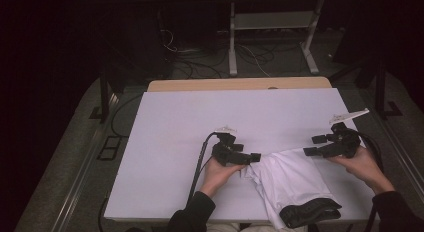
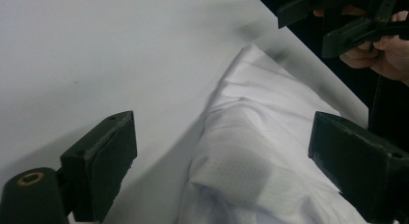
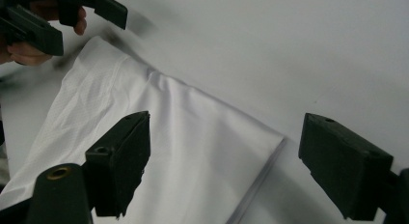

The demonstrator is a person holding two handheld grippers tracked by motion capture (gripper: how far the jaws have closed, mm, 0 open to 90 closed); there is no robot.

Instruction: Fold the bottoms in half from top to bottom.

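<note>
— Where's the cloth?
— The white garment [image 1: 290, 179] lies rumpled at the near right of the white counter [image 1: 180, 122], a dark band [image 1: 310, 212] at its near edge.
— And the tongs?
— Left tongs [image 1: 248, 157] sit at its left edge, jaws spread wide, gripping nothing. Right tongs [image 1: 315, 145] hover by its far corner, likewise agape and empty.

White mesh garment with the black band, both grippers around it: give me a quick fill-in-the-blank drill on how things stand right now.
1. The white mesh garment lies at the table's ____ edge, by the person.
2. The jaws of the left gripper stand ____.
3. The garment's band is ____ in colour.
4. The right gripper holds ____.

Missing words: near; open; black; nothing
</note>
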